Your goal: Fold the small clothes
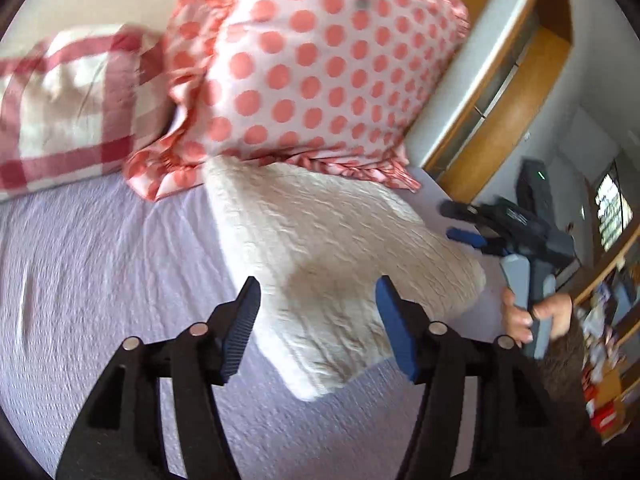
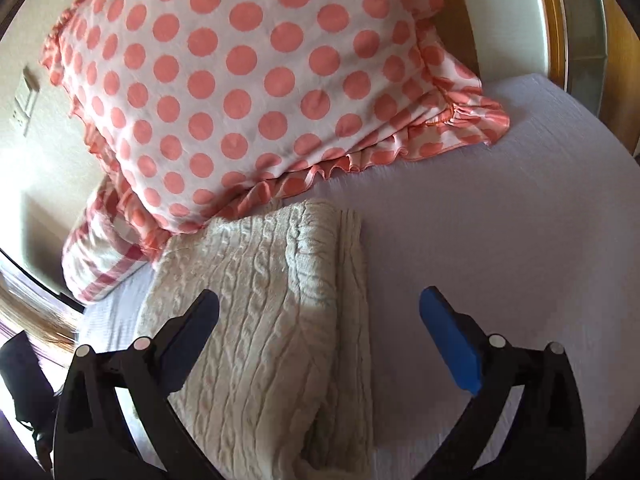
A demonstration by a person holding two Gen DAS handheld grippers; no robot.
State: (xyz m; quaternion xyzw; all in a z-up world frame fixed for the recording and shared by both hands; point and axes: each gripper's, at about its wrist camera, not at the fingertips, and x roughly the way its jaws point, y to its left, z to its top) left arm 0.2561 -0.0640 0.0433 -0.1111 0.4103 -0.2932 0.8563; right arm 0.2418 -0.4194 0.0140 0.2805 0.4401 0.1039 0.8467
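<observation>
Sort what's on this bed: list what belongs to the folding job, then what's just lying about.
Part of the job:
- cream cable-knit garment, already folded over on the bedsheet
- left gripper, open, holding nothing
- right gripper, open, holding nothing

Just lying about:
- polka-dot pillow
- red checked pillow
- wooden shelving beside the bed

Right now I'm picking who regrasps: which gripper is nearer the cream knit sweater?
Left, narrowly. The left gripper hovers open over the cream knit sweater; the right gripper is open at its edge.
</observation>
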